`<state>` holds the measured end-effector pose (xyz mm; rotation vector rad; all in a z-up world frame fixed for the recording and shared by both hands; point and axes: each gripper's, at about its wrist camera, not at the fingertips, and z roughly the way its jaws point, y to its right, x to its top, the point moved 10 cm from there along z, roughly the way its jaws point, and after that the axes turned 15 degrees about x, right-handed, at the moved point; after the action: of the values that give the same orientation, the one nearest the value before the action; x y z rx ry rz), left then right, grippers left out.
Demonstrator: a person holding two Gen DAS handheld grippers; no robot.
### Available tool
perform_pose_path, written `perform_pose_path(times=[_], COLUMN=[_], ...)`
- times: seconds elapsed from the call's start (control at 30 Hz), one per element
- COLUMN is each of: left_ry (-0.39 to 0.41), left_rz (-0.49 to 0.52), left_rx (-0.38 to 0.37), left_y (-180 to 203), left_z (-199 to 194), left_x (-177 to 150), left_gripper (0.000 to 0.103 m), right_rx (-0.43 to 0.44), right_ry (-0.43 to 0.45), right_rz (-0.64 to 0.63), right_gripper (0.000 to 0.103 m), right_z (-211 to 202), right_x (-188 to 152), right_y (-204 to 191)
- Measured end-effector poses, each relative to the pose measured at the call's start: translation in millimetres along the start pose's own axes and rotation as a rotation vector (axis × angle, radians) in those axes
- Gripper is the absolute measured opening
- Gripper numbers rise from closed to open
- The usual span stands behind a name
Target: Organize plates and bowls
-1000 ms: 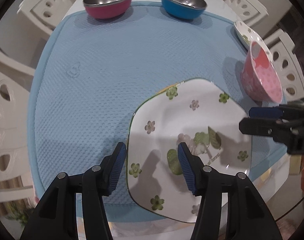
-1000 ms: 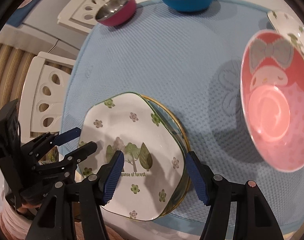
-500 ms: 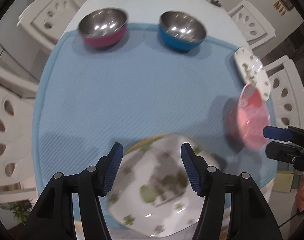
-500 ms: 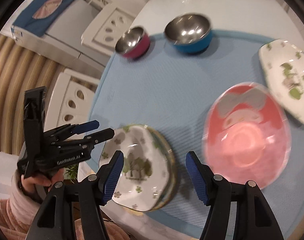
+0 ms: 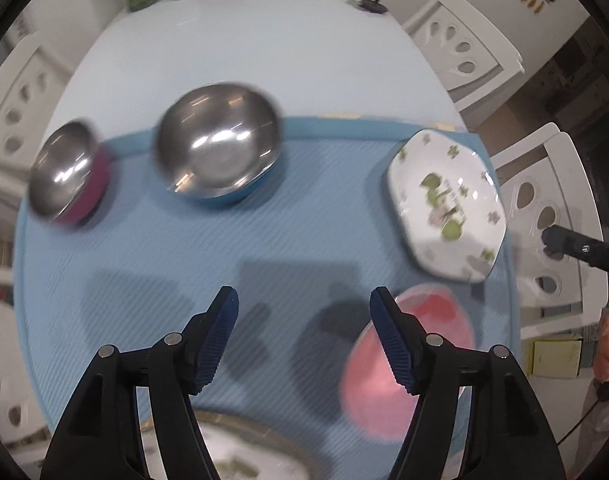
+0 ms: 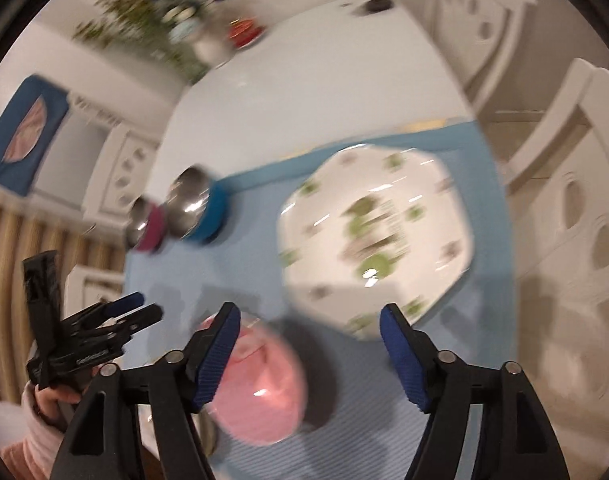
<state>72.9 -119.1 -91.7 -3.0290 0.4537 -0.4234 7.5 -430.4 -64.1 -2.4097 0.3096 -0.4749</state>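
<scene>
At 12 o'clock from my right tongs point(image 6: 306, 354), gaping and empty, lies the flowered plate point(image 6: 374, 246); left tongs point(image 5: 304, 334) also gape. I'd straddle 1 rim edge squarely, avoiding the pink bowl point(image 6: 260, 390).

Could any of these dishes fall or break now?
Maybe. The white floral plate sits at the blue mat's right edge, so a bump might push it off. The pink bowl lies close under the open right gripper and could get knocked. The pictures are blurry, which suggests fast moves, and those make bumps likelier.
</scene>
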Motion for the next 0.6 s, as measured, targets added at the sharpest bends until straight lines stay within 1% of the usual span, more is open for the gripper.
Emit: perform_pose_path(times=[0.1,0.2,0.33,0.47,0.6], left_ry=[0.006,-0.008,-0.054,-0.093,-0.105], left_rz=[0.016,0.026,0.045,0.057,0.068], left_rx=[-0.005,-0.014,-0.016,-0.002,0.011], left_y=[28.0,52.0,76.3,92.9,101.9], left_z=[9.2,23.0,48.8,72.8,85.6], left_x=[22.3,36.2,37.6,38.4,40.2], left_gripper=[0.067,0.067,0.067,0.067,0.066], right_rx=[-0.024,-0.018,-0.039,-0.026,0.013], right_ry=[-0.003,0.018,0.036,0.038,0.027], right_rz=[0.029,0.059,0.091,0.094,0.095], right_gripper=[0.071,0.071,0.071,0.071,0.071], right_z=[-0.5,1.6,10.4,22.8,37.1], right_x=[19.0,35.8,54.3,66.9,70.6], right_y=[34.6,63.2,93.5,116.0,126.2])
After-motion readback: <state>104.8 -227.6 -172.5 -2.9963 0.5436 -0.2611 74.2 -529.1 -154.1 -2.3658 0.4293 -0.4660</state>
